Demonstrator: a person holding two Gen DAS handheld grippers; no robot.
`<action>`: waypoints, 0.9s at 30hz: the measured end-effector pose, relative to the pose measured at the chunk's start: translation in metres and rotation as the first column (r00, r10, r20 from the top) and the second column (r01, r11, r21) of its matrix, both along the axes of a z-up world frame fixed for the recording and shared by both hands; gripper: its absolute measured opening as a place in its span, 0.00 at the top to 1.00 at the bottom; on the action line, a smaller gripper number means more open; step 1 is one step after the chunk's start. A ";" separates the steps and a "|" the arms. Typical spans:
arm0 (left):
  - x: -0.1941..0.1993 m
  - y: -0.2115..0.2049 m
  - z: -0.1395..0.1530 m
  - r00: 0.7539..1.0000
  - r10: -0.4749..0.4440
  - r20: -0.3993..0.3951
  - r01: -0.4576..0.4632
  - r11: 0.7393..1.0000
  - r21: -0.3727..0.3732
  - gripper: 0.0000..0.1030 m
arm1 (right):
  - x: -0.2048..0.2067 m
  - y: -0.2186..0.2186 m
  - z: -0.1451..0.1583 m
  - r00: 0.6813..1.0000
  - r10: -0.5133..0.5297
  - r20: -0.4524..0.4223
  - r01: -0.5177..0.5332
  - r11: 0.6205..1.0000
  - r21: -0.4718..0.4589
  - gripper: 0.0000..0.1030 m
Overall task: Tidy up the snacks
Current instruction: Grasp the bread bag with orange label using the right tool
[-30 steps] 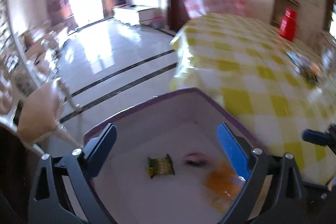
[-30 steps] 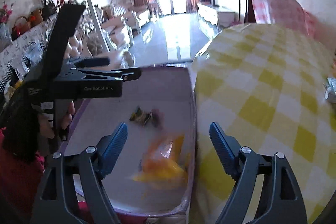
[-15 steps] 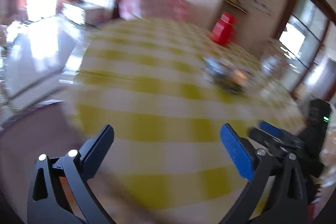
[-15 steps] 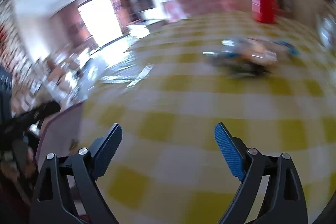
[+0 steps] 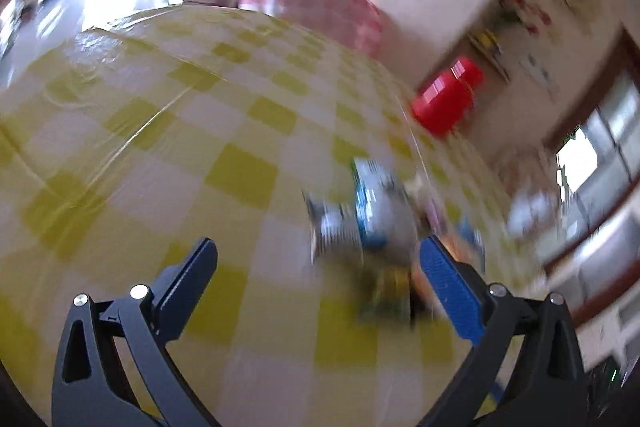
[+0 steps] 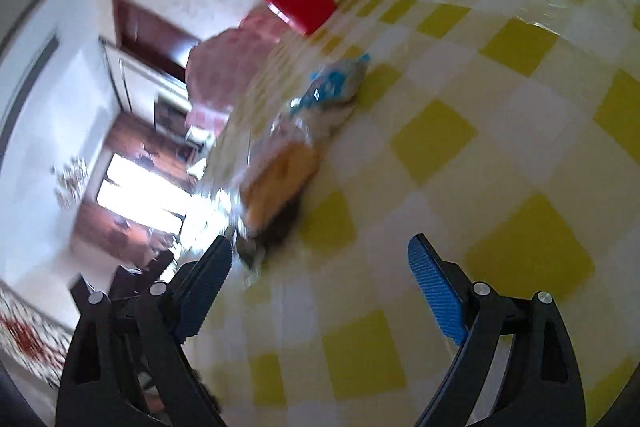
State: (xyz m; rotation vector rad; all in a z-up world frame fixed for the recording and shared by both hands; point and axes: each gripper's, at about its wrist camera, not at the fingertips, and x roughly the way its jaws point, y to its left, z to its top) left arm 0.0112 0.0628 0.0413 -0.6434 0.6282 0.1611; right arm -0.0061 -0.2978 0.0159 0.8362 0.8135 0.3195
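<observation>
**Op:** Hand-held gripper on my left (image 5: 318, 261) has swung off the bin, which is gone from both views, and now faces the checked tabletop (image 5: 168, 131). Its jaws are spread, nothing between them.

**Spotter:** And your right one?

**Op:** Right hand-held gripper (image 6: 320, 259) has just been opening and stands wide, empty too; the orange packet was dropping into the bin a second ago. I judge that drop done and both hands out for the next pick.

**Spotter:** Where are the snacks?

**Op:** Heaped (image 5: 372, 223) out on the tabletop, short of the far edge where the red container (image 5: 446, 99) stands. In my right view the pile (image 6: 298, 131) is blurred: crinkly clear wrappers, one with blue print, one showing something orange-brown inside.
</observation>
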 end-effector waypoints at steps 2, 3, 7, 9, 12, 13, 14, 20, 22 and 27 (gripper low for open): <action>0.008 0.014 -0.007 0.997 0.072 0.023 -0.071 0.996 -0.047 0.02 | 0.021 0.005 0.002 1.000 -0.016 -0.008 0.016 1.000 0.006 0.16; 0.011 0.021 -0.012 0.993 0.112 0.027 -0.110 0.992 -0.062 0.02 | 0.031 0.013 0.009 1.000 -0.023 -0.012 0.023 1.000 0.008 0.16; 0.009 0.043 -0.015 0.981 0.187 0.040 -0.184 0.980 -0.079 0.02 | 0.074 0.041 0.019 0.996 -0.045 -0.072 0.048 0.998 0.043 0.16; 0.003 0.048 -0.013 0.975 0.215 0.062 -0.212 0.976 -0.058 0.02 | 0.095 0.064 0.019 0.985 -0.052 -0.162 0.059 0.997 0.039 0.16; 0.000 0.055 -0.010 0.970 0.225 0.091 -0.221 0.974 -0.054 0.02 | 0.115 0.100 0.017 0.965 -0.068 -0.253 0.063 0.998 -0.029 0.16; 0.000 0.056 -0.009 0.971 0.221 0.094 -0.217 0.975 -0.049 0.02 | 0.120 0.114 0.016 0.960 -0.077 -0.269 0.057 0.995 -0.082 0.16; 0.000 0.057 -0.008 0.972 0.216 0.094 -0.213 0.976 -0.049 0.02 | 0.124 0.123 0.015 0.957 -0.083 -0.277 0.048 0.990 -0.132 0.16; 0.003 0.054 -0.009 0.981 0.175 0.083 -0.171 0.984 -0.058 0.02 | 0.119 0.143 0.017 0.986 -0.031 -0.164 -0.034 0.926 -0.376 0.41; 0.007 0.049 -0.007 0.987 0.139 0.081 -0.136 0.990 -0.045 0.02 | 0.109 0.124 0.018 0.988 -0.029 -0.150 -0.034 0.915 -0.403 0.50; 0.023 0.017 -0.002 0.996 -0.068 0.062 0.068 0.998 0.004 0.02 | 0.068 0.068 0.018 0.995 -0.026 -0.101 -0.026 0.881 -0.473 0.52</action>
